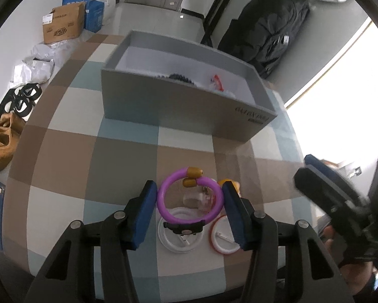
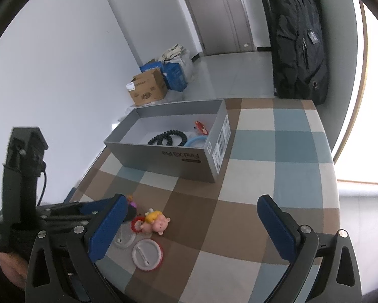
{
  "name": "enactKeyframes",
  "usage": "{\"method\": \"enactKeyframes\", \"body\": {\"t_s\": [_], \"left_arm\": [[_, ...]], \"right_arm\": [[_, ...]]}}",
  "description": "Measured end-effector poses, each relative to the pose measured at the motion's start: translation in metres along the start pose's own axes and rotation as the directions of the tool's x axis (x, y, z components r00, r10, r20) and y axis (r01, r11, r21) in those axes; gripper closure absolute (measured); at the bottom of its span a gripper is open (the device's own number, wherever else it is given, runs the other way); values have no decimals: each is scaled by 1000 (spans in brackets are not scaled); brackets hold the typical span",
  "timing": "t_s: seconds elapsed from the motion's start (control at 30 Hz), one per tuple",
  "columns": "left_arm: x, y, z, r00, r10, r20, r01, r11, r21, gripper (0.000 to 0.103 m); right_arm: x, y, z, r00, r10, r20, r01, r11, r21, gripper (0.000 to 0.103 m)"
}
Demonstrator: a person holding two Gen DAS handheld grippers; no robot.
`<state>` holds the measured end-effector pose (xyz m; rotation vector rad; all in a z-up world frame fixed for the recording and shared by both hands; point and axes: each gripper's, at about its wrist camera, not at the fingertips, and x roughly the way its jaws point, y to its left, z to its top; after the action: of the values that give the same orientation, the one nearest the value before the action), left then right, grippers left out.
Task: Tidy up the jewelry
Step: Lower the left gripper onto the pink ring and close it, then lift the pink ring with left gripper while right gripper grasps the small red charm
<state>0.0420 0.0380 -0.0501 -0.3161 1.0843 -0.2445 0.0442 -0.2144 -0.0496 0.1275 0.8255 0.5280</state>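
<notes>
Left gripper (image 1: 190,202) fingers pinch purple bracelet (image 1: 189,198) by rim; smooth ring may slip before grey box (image 1: 178,106); right gripper (image 2: 191,229) fingers wide, empty

Your left tool (image 1: 190,213) and right tool (image 2: 192,229) share one build: matte black linkage arms with silver round screws, textured blue finger pads (image 1: 144,214). A black cable (image 2: 43,184) runs along the left handle.

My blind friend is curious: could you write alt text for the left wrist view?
The left hand-held gripper clasps a purple bracelet with gold end caps just above a checkered table. Two round white discs lie below, and an open grey box stands beyond.
</notes>
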Motion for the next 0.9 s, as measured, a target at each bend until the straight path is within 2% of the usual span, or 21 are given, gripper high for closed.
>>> {"method": "enactKeyframes", "body": {"t_s": [0.27, 0.37, 0.47, 0.73, 0.8, 0.9], "left_arm": [[-17, 11, 11, 995, -89, 51, 93, 992, -84, 55], [-20, 15, 13, 988, -147, 55, 153, 980, -125, 55], [-23, 18, 18, 985, -159, 72, 169, 974, -150, 55], [-42, 35, 24, 976, -171, 134, 196, 960, -198, 55], [-44, 38, 26, 974, -172, 144, 199, 958, -205, 55], [-47, 41, 27, 973, -172, 151, 201, 958, -205, 55]], "right_arm": [[2, 4, -4, 999, 27, -25, -27, 1000, 6, 0], [3, 10, -7, 999, 33, -34, -33, 999, -6, 0], [4, 18, -11, 997, 55, -47, -56, 998, -21, 0], [15, 57, -19, 992, 88, -93, -103, 978, -180, 25], [22, 63, -20, 989, 91, -121, -114, 973, -203, 38], [31, 73, -19, 986, 83, -146, -118, 962, -248, 43]]}}
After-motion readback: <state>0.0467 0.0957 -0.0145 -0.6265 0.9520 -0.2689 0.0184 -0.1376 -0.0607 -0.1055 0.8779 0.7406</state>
